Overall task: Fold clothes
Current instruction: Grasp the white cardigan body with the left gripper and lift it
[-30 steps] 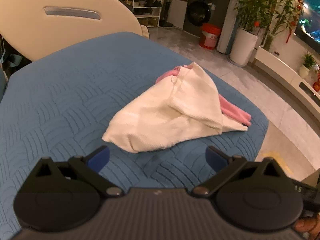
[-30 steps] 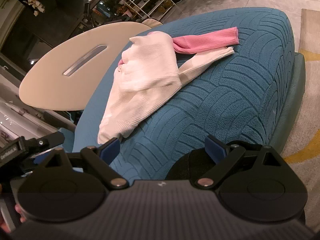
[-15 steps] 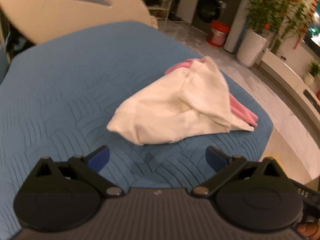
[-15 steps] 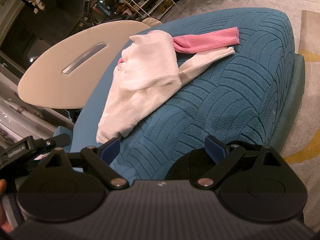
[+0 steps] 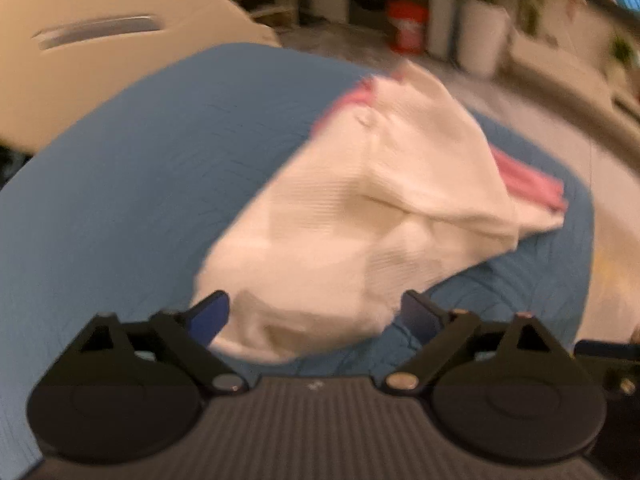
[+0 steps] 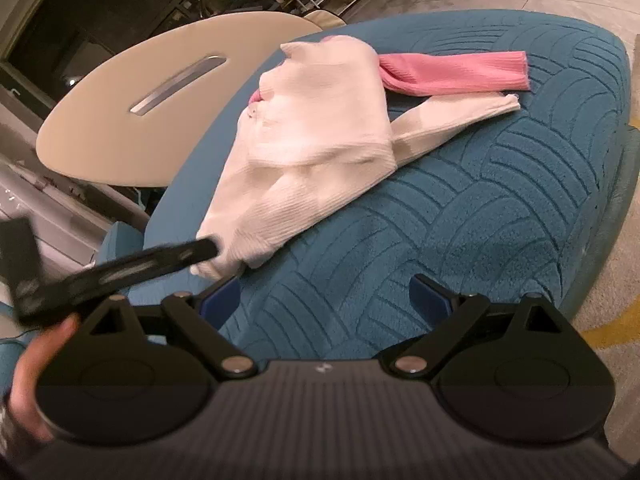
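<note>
We see the white sweater (image 6: 312, 148) crumpled mid-frame on the blue cushion (image 6: 500, 208), its pink sleeve (image 6: 452, 74) stretched toward the cushion's upper-right edge. Bare cushion fills the lower right of the right wrist view. Our left gripper (image 5: 314, 316) straddles the sweater's near hem; its jaws have just been narrowing, still apart, not yet pinching the hem between them. Our right gripper (image 6: 326, 298) hangs open over bare cushion. The beige table (image 6: 132, 120) borders the upper left.
</note>
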The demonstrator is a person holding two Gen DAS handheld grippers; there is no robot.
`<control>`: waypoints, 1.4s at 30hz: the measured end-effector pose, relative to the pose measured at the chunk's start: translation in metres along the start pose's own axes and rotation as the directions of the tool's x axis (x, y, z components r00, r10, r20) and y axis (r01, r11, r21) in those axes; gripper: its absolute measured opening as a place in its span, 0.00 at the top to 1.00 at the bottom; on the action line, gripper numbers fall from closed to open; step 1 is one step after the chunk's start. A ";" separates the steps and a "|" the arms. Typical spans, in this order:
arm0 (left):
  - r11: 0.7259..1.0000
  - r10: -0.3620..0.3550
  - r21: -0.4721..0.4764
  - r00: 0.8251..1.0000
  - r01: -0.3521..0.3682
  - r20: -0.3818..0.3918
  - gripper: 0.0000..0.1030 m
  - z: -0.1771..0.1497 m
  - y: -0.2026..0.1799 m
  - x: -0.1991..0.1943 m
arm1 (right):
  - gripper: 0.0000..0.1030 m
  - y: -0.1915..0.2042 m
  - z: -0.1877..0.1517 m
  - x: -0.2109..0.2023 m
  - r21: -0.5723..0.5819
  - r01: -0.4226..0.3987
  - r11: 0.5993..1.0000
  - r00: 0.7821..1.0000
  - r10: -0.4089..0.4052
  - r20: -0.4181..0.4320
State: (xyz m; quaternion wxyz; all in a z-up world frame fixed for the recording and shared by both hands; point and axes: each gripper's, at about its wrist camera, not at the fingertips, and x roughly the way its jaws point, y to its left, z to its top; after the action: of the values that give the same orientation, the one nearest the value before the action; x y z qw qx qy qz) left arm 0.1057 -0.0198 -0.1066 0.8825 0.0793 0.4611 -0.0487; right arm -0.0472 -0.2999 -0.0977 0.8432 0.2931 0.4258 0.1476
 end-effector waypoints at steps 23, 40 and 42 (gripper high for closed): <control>0.947 0.066 -0.321 0.980 -0.002 0.186 0.78 -0.024 0.057 -0.007 | 0.09 -0.007 0.003 0.004 0.010 -0.013 1.000 1.000 0.013 -0.018; 0.600 0.550 -0.747 0.826 -0.287 0.124 0.18 -0.205 0.150 -0.091 | 0.09 0.002 0.003 0.012 -0.034 0.044 0.998 0.998 -0.045 -0.045; 0.612 0.593 -0.721 0.791 -0.325 0.147 0.08 -0.202 0.142 -0.098 | 0.09 0.003 0.003 0.012 -0.037 0.055 0.998 0.997 -0.056 -0.048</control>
State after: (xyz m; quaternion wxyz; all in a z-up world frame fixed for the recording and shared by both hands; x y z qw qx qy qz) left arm -0.0904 0.1587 -0.1260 0.9027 -0.1318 0.2338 0.3364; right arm -0.0373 -0.2925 -0.1023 0.8414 0.2624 0.4516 0.1387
